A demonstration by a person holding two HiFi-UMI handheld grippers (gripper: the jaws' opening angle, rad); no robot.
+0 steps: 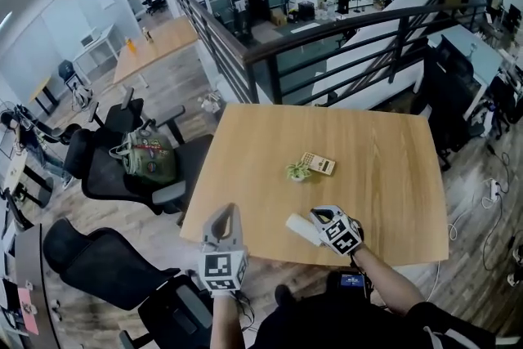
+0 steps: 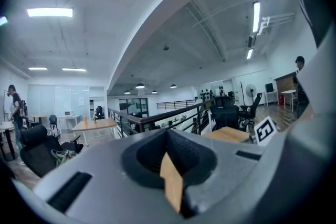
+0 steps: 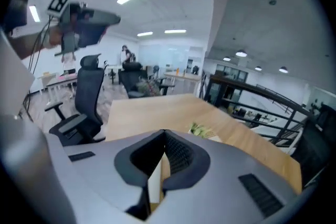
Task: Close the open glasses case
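Reaching the glasses case (image 1: 318, 163) well means, I judge, easing my right gripper (image 1: 292, 221) forward onto the lid's free edge and folding it over gently. Its jaws are pressed together on nothing, as are my left gripper's (image 1: 230, 209). The case lies mid-way across the wooden table (image 1: 392, 176), well beyond both tips, just beside a small green object (image 1: 298, 171).

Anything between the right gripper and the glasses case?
Nothing visible. The stretch of table between the right gripper and the glasses case is bare wood. The only other thing nearby is a small green item right beside the case's left end, slightly off the direct line.
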